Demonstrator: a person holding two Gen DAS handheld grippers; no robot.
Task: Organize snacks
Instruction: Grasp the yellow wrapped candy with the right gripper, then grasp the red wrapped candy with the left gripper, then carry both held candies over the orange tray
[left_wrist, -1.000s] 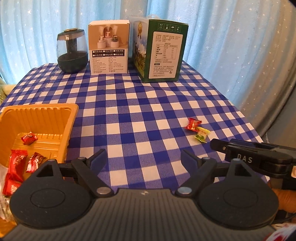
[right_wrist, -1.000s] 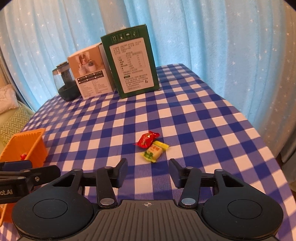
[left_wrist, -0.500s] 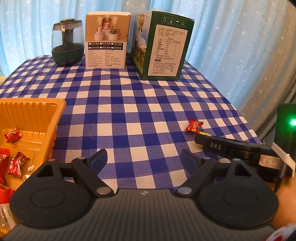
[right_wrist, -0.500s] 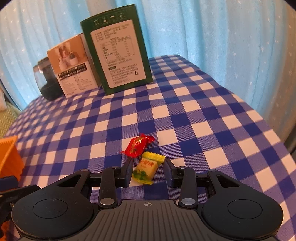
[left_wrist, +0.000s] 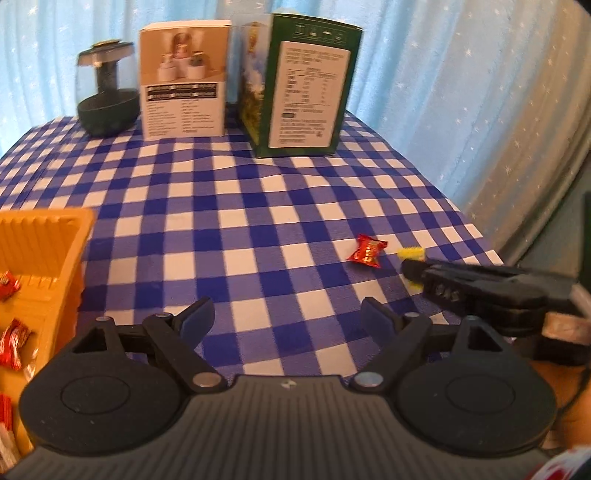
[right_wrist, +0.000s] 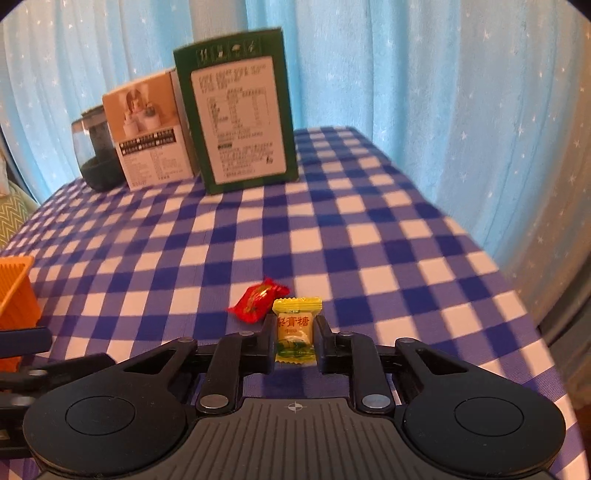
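Right gripper (right_wrist: 294, 341) fingers clamped on yellow candy (right_wrist: 295, 328), one finger touching each side of the wrapper, candy low over the checkered bench (right_wrist: 369, 236). Red candy (right_wrist: 258, 300) lies on the cloth just ahead-left of the left finger tip, beside the yellow one. Left gripper (left_wrist: 286, 317) fingers wide apart, nothing between them, hovering above the cloth. Orange tray (left_wrist: 40, 258) sits left of the left gripper's fingers, red wrapped candies (left_wrist: 14, 341) inside. Well ahead of both sets of fingers: green box (right_wrist: 236, 125), white box (right_wrist: 147, 133), dark jar (right_wrist: 94, 155).
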